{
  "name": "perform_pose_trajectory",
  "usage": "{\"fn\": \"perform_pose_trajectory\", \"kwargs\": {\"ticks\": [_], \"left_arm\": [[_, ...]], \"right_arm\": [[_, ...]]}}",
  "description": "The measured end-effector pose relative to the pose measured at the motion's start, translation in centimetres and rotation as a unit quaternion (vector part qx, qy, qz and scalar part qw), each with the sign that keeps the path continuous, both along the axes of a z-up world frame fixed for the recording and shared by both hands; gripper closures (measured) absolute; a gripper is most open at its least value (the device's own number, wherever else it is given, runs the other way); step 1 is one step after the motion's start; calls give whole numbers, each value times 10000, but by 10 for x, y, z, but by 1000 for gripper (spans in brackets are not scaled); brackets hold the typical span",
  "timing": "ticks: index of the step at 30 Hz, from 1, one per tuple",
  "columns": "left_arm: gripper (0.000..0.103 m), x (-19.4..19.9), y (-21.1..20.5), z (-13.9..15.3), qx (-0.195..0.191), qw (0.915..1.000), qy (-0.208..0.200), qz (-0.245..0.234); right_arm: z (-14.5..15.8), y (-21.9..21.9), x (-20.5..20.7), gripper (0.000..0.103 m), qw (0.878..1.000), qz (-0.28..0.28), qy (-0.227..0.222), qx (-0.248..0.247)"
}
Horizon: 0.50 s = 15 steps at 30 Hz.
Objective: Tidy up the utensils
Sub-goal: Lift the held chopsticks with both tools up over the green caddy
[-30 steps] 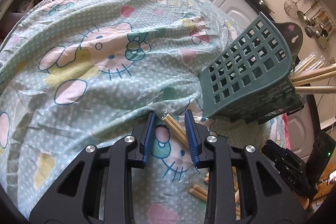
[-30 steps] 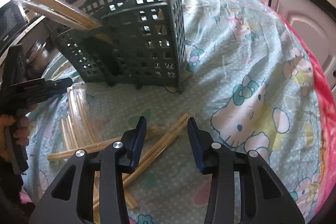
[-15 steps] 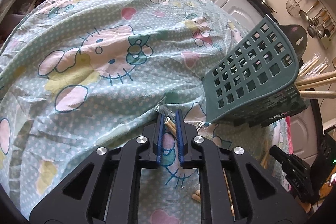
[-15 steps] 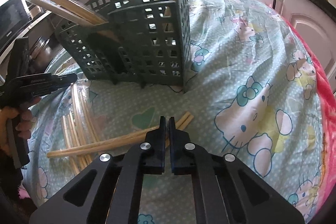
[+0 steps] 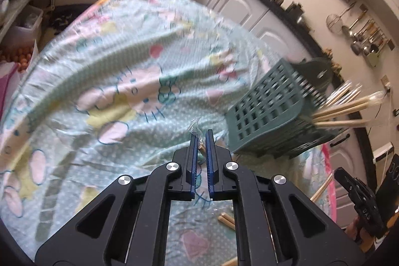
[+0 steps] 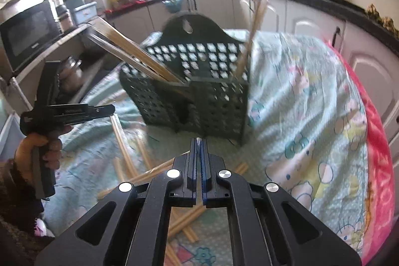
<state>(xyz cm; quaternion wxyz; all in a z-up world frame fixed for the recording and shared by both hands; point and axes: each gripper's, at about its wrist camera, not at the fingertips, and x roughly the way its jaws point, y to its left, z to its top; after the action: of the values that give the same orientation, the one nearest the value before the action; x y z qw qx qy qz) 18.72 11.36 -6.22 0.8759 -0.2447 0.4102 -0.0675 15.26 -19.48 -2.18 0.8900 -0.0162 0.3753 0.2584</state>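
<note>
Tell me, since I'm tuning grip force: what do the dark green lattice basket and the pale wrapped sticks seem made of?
Dark green lattice basket: likely moulded plastic, matte, with uniform square holes. Pale wrapped sticks: apparently bamboo or wood, in glossy clear film sleeves.

right gripper (image 6: pixel 198 141) jaws pinch clear wrapper | green basket (image 6: pixel 199 96) ahead | loose chopsticks (image 6: pixel 129 161) on cloth
</note>
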Motion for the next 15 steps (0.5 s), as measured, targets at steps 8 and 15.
{"fn": "perform_pose_trajectory", "kwargs": {"ticks": [8, 15], "left_arm": [[101, -28, -4, 59, 5, 9971, -745, -155], [101, -47, -24, 106, 24, 9901, -1314, -498]], "right_arm": [[39, 19, -19, 100, 9982, 403, -415, 148], [66, 34, -35, 100, 9945, 738, -718, 212]]}}
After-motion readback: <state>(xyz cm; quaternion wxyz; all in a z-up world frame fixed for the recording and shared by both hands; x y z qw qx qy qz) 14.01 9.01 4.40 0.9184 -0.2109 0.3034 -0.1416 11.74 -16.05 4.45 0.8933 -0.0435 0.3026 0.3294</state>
